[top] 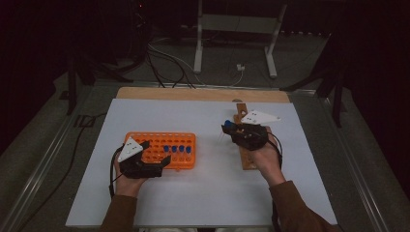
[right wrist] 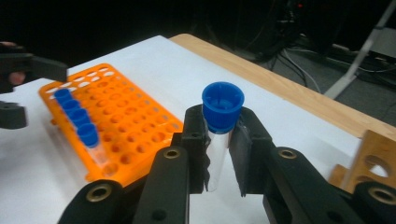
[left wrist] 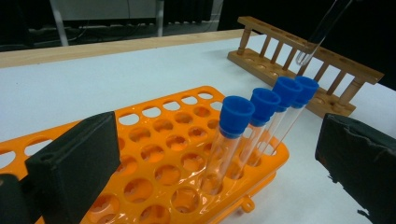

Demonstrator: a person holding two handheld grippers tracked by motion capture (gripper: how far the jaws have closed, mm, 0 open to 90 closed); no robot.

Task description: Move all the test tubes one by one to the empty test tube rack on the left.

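High view, table: a white sheet [top: 203, 193] covers the tabletop, with a wooden edge at 12 o'clock
High view, orange rack: the orange tube rack [top: 164, 145] lies left of centre, with four blue-capped tubes [top: 174, 149] in a row along its 3 o'clock half
High view, left gripper: the left gripper [top: 152, 164] rests at the rack's 6 o'clock edge, jaws spread wide with nothing between them
High view, right gripper: the right gripper [top: 229, 128] sits over the wooden rack [top: 247, 157], which runs from 12 to 6 o'clock right of centre; a blue cap shows at its tip

Left gripper view, jaws: the two black jaws stand far apart at 8 and 4 o'clock, holding nothing
Left gripper view, orange rack: the orange tube rack [left wrist: 154, 140] sits between the jaws, with the four capped tubes [left wrist: 261, 116] leaning in its holes near the corner at 3 o'clock
Left gripper view, wooden rack: the wooden rack [left wrist: 280, 60] lies well apart at 1 o'clock, with a clear tube end [left wrist: 310, 51] hanging just above it

Right gripper view, jaws: the jaws are closed snugly on the glass of a blue-capped test tube [right wrist: 219, 135], upright, cap above the pads
Right gripper view, surroundings: the orange tube rack [right wrist: 121, 121] lies at 9 o'clock, with the left gripper [right wrist: 23, 88] at its far end; a corner of the wooden rack [right wrist: 373, 163] shows at 4 o'clock
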